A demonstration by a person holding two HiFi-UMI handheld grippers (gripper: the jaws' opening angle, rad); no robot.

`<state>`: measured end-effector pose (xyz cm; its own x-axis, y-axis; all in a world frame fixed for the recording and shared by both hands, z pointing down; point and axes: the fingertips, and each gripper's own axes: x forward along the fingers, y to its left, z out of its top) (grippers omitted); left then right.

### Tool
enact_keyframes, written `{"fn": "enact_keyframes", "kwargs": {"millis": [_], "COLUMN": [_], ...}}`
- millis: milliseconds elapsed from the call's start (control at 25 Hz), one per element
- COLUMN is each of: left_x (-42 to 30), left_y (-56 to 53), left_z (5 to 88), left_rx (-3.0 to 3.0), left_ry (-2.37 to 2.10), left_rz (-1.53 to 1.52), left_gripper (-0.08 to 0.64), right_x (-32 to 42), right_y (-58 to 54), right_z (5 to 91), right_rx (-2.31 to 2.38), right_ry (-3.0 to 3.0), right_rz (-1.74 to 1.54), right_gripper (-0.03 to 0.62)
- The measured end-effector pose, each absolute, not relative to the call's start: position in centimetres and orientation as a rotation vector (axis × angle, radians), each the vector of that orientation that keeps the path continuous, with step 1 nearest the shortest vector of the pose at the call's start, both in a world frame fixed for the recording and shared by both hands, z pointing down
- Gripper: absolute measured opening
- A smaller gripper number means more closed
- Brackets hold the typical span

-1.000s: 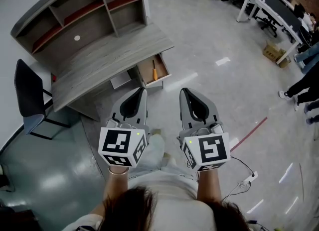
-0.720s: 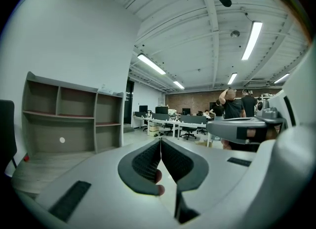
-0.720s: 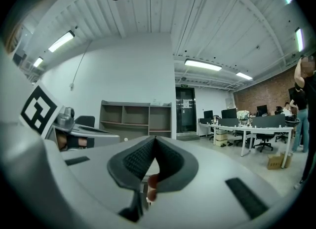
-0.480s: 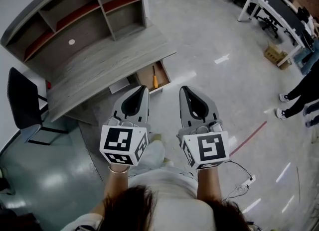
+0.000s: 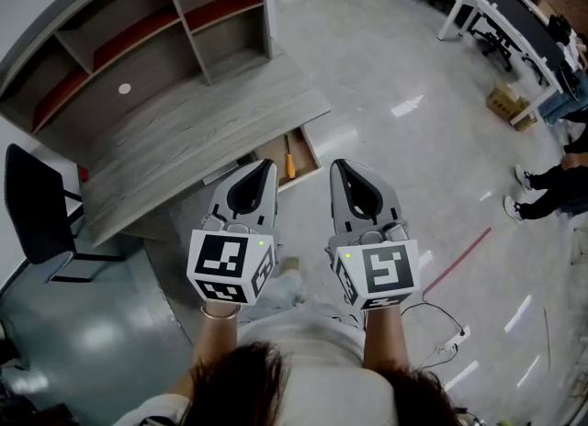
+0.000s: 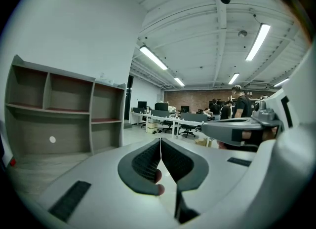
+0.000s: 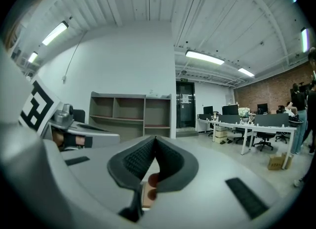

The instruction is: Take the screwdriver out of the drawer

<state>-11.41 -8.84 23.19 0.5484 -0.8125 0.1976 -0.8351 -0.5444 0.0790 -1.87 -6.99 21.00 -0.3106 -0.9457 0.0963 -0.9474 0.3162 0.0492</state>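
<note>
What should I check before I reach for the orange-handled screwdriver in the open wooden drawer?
1. Wooden drawer under the grey wood desk is pulled open: ok.
2. Orange-handled screwdriver is visible in the drawer: ok.
3. Left gripper is open for a grasp: not ok, jaws together with nothing between them.
4. Right gripper is open: not ok, jaws together with nothing between them.
5. Grippers are aimed at the drawer: not ok, both point level across the room.
6. Screwdriver lies free of other items: cannot tell, too small.
</note>
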Motion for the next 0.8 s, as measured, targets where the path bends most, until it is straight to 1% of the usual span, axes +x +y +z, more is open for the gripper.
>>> {"fn": "enact_keyframes", "kwargs": {"millis": [360,800], "left_x": [-11.8,-10.1], "left_y": [-13.5,-17.4], "left_z": [26.0,30.9], "left_rx": [2.582,2.481], "left_ry": [-1.323,-1.318], "left_rz": [0.245,0.319], "left_gripper": [0.018,0.02], "right_x": [-2.7,-0.1], "right_y": [-11.2,-15.8], "right_z": [22.8,27.1], "right_rx": [1.785,1.75], "right_ry": [-2.395,-2.371], "right_rz": [0.061,0.149], "right_gripper": [0.027,0.027]}}
